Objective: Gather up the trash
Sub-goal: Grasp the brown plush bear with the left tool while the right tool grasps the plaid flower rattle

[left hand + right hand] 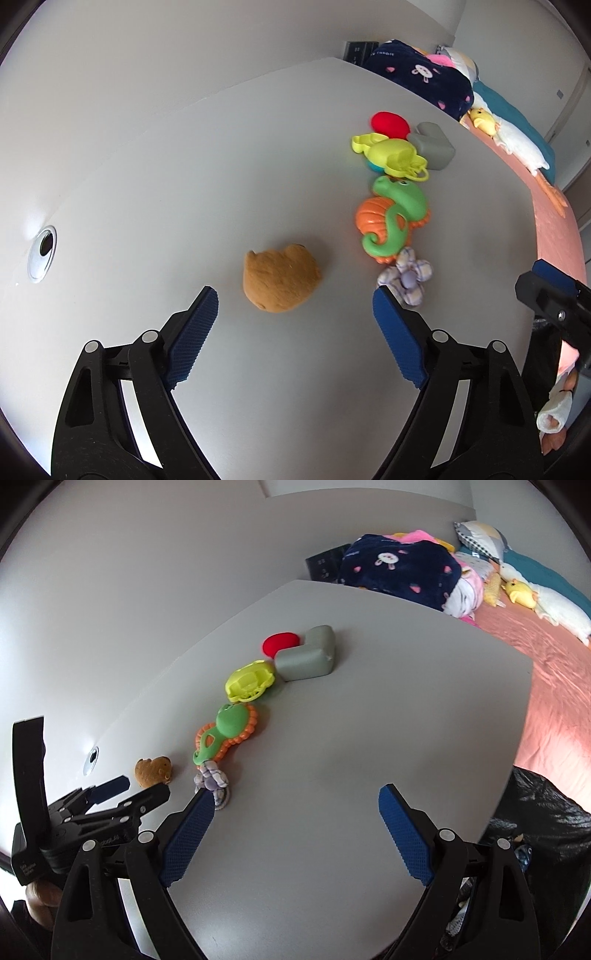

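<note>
A brown plush toy [280, 280] lies on the grey table [184, 166], just ahead of and between the tips of my left gripper [294, 295], which is open and does not touch it. To its right run a purple-white cloth flower [408, 275], a green and orange seahorse toy [393, 218], a yellow-green plastic toy [391, 153], a red piece [389, 123] and a grey L-shaped foam block [432, 146]. My right gripper [295, 794] is open over bare table, with the cloth flower [212, 779] by its left fingertip.
A black bag [535, 812] sits off the table's right edge. Beyond it lies a bed with a pink sheet [554, 686], a navy blanket [399, 568] and soft toys. A round cable hole [42, 254] is at the table's left, near the wall.
</note>
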{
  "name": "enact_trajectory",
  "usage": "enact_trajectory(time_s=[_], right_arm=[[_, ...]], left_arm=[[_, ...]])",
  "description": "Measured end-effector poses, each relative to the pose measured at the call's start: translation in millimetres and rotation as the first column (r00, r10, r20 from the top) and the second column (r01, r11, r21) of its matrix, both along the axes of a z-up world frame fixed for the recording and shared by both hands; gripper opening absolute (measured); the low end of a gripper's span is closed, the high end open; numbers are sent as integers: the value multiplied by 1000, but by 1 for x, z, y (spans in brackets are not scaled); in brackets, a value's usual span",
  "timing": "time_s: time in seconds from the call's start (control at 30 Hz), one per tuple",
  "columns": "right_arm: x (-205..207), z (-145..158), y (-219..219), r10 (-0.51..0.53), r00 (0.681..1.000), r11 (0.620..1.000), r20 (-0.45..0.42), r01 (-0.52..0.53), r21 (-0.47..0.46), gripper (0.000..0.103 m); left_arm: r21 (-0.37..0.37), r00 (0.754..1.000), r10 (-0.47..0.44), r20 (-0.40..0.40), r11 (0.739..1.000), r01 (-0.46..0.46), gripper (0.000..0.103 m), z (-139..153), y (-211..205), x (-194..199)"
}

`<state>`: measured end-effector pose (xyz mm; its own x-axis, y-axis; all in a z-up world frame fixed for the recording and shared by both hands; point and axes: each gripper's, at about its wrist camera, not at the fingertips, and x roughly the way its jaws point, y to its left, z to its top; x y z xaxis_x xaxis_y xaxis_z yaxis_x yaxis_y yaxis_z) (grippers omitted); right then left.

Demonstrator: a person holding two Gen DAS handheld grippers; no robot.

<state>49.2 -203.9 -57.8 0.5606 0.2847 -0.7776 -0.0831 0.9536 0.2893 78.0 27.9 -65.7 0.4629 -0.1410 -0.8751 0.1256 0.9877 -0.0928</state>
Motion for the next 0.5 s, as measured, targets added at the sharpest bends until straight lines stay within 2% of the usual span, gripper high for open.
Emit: enact_trajectory(time_s=[0.2,0.33,0.37,0.4,0.5], right_arm=[[11,-6,22,55,998,998,-22,-55,-22,89],[17,-9,34,83,996,996,-32,-84,-32,88],[17,-10,37,88,996,995,-32,-89,-35,88],[19,-10,40,97,995,994,-33,-98,-39,87],[21,-12,50,124,992,990,-34,-126,-56,82]], left_arm=[[4,1000,-8,-7,1000,8,64,-10,7,14],[33,1000,-24,10,999,23,57,-14,8,17],[39,999,-30,20,999,30,49,-14,8,18],[44,999,-36,29,998,35,46,-14,9,18],[24,999,-27,38,999,26,46,-13,14,17]])
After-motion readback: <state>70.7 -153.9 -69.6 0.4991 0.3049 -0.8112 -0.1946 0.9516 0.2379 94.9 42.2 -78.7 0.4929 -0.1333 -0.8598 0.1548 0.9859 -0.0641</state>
